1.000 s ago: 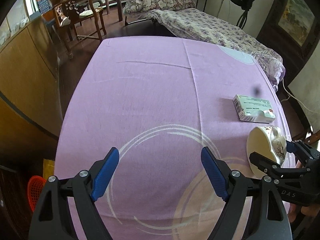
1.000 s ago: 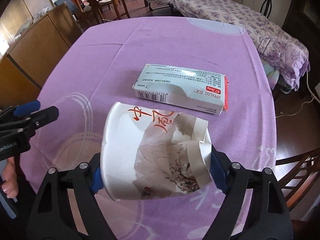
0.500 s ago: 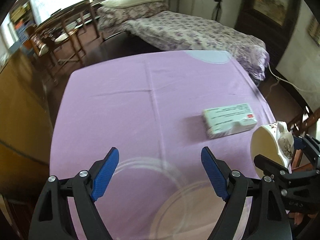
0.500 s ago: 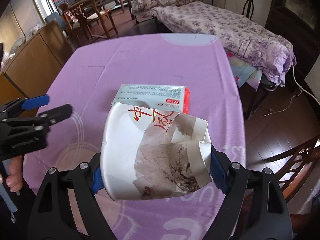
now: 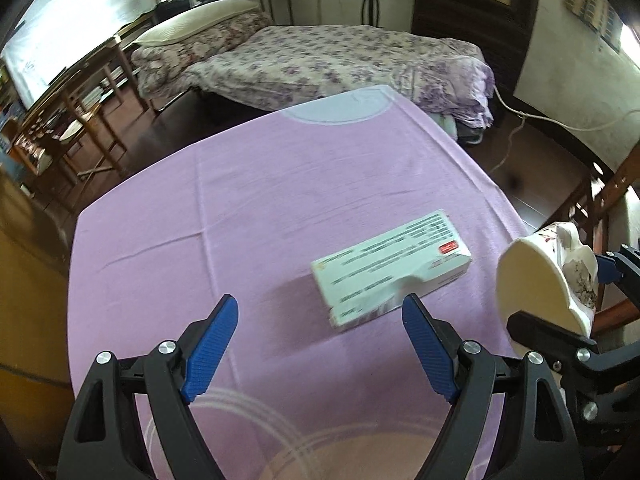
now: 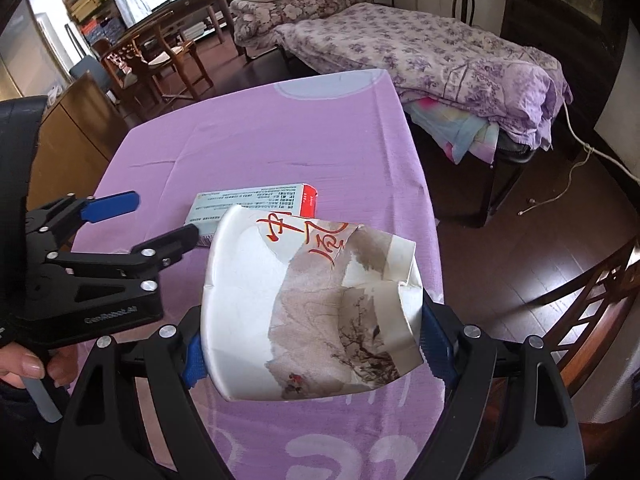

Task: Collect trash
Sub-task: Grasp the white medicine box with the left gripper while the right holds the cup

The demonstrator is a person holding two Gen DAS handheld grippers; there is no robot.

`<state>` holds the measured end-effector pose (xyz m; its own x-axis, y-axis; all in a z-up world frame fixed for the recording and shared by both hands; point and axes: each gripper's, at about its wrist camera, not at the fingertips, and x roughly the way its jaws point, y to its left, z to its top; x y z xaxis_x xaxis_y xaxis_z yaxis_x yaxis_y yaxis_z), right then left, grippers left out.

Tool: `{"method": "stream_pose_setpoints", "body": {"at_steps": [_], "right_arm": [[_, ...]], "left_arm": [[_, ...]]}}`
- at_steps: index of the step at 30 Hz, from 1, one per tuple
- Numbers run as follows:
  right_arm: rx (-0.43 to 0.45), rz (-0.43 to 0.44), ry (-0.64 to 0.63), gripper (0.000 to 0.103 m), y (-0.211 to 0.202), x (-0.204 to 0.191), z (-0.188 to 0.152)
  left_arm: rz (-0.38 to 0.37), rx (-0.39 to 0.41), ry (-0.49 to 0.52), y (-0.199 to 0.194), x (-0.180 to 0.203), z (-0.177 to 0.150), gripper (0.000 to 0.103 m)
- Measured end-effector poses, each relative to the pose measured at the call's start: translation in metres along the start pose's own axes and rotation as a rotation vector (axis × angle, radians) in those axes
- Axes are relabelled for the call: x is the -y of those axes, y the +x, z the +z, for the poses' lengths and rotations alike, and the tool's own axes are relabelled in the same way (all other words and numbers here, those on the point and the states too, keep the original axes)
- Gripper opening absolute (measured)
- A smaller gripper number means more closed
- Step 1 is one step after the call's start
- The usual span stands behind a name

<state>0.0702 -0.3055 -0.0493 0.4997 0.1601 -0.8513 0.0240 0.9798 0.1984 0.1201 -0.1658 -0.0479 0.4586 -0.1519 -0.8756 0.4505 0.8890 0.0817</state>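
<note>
White card with a red end, the medicine box point(image 5: 390, 270) lies flat on my purple tablecloth point(image 5: 260, 184) at centre right of the left wrist frame, long axis running lower left to upper right. My left gripper point(image 5: 320, 344) hangs over the cloth just below it, spread wide and empty. My right gripper point(image 6: 316, 350) clamps a crumpled paper cup point(image 6: 312, 308), held sideways, base toward frame left.

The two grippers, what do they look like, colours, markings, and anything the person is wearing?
Both grippers are matte black frames with silver round bolt heads and two fingers lined with ribbed blue pads. The left gripper carries small white lettering on its side, too small to read surely. The right gripper is built the same. A dark sleeve covers the left arm above the hand.
</note>
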Motion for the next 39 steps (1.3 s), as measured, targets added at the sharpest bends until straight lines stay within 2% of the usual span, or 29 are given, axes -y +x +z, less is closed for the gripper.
{"method": "stream_pose_setpoints", "body": {"at_steps": [13,17,25,29,32,35,39], "right_arm": [[-0.011,0.013,0.023,0.081,0.005,0.006,-0.001],[-0.02,0.005,0.027,0.081,0.007,0.008,-0.001],[-0.023,-0.004,0.052,0.081,0.008,0.014,-0.001],[-0.021,-0.006,0.069,0.081,0.009,0.018,0.0],[-0.018,-0.004,0.072,0.081,0.008,0.019,0.0],[-0.017,-0.007,0.075,0.081,0.008,0.019,-0.001],[-0.013,-0.013,0.101,0.081,0.005,0.027,-0.001]], "left_arm": [[-0.05,-0.022,0.084,0.029,0.014,0.02,0.083],[-0.039,-0.027,0.106,0.037,0.018,0.027,0.083],[-0.073,-0.01,0.148,0.029,0.021,0.036,0.083],[-0.106,-0.05,0.08,0.024,0.013,0.036,0.083],[-0.095,-0.063,0.018,0.022,0.013,0.04,0.086],[-0.11,-0.072,-0.062,0.02,0.019,0.049,0.087],[-0.138,-0.093,-0.1,0.021,0.031,0.06,0.088]]}}
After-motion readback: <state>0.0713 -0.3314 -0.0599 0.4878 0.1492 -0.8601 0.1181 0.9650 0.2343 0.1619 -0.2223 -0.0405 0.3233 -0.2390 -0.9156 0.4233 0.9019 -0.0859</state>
